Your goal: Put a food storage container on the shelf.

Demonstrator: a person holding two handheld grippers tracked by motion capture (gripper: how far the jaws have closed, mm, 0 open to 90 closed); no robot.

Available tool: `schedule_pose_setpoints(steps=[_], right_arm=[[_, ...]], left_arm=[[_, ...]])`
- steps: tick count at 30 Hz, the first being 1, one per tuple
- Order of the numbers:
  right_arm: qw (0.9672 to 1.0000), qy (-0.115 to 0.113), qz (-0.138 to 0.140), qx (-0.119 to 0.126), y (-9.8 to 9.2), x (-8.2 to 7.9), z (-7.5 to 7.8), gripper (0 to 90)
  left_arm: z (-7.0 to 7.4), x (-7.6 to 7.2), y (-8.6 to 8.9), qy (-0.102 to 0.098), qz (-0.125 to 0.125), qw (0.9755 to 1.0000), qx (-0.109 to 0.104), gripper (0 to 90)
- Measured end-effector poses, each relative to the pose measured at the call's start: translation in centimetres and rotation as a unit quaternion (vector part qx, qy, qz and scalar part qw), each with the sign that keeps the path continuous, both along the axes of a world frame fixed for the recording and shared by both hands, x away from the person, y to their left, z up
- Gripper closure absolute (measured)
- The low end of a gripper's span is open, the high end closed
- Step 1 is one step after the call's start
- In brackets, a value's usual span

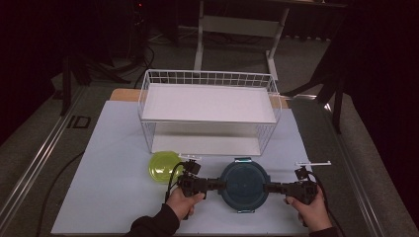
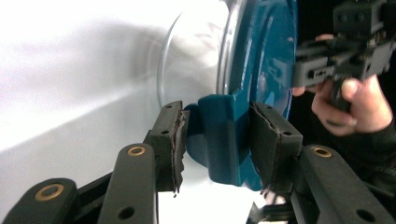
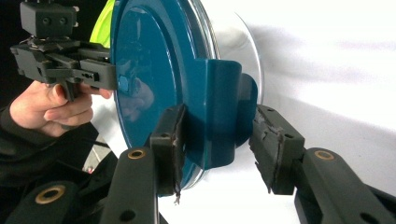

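The left fingers [image 2: 170,140] straddle one blue clip tab [image 2: 219,135] of the round lidded container [image 1: 244,184], one pad touching the tab and the other just beside it, not yet clamped. The right gripper [image 3: 217,144] brackets the opposite tab [image 3: 219,116] the same way: one pad touches, the other stands apart. The container sits on the table [image 1: 113,148] between the two hands, in front of the wire shelf rack [image 1: 207,111], a yellow-green bowl [image 1: 163,167] at its left. Gripping opposite tabs probably steadies it for lifting or unlatching.
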State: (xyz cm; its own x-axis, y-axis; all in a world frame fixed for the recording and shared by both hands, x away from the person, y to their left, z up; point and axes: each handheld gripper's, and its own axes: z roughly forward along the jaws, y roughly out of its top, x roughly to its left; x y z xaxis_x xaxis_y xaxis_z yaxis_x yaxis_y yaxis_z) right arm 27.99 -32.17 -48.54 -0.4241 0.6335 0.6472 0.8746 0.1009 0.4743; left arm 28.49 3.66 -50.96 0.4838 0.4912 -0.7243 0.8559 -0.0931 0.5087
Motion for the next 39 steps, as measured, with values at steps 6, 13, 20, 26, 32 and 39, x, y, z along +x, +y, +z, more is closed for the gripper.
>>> schedule_pose_setpoints(steps=[6,13,20,26,32,39], right_arm=[[1.0,-0.005,-0.001,-0.001,-0.1,-0.1,0.2,55.7],[0.9998,-0.02,-0.003,0.001,-0.4,-0.2,1.8,55.6],[0.9994,-0.034,0.005,0.005,0.1,0.0,3.8,55.6],[0.9985,-0.053,0.01,0.009,0.8,0.3,6.0,55.8],[0.998,-0.06,0.016,0.016,1.8,1.2,8.1,55.8],[0.9963,-0.08,0.023,0.022,2.9,2.1,10.7,55.9]], left_arm=[[0.3,-0.1,-0.2,0.009,-0.002,1.0,0.005,57.4],[2.2,-0.3,-0.4,-0.003,-0.007,1.0,0.007,57.6],[4.5,-0.3,0.2,-0.018,-0.002,0.9998,0.01,57.6],[6.8,-0.2,1.1,-0.035,0.004,0.9993,0.01,57.6],[9.1,0.1,2.1,-0.042,0.02,0.9989,0.01,57.5],[12.0,0.6,3.3,-0.066,0.029,0.9974,0.009,57.6]])
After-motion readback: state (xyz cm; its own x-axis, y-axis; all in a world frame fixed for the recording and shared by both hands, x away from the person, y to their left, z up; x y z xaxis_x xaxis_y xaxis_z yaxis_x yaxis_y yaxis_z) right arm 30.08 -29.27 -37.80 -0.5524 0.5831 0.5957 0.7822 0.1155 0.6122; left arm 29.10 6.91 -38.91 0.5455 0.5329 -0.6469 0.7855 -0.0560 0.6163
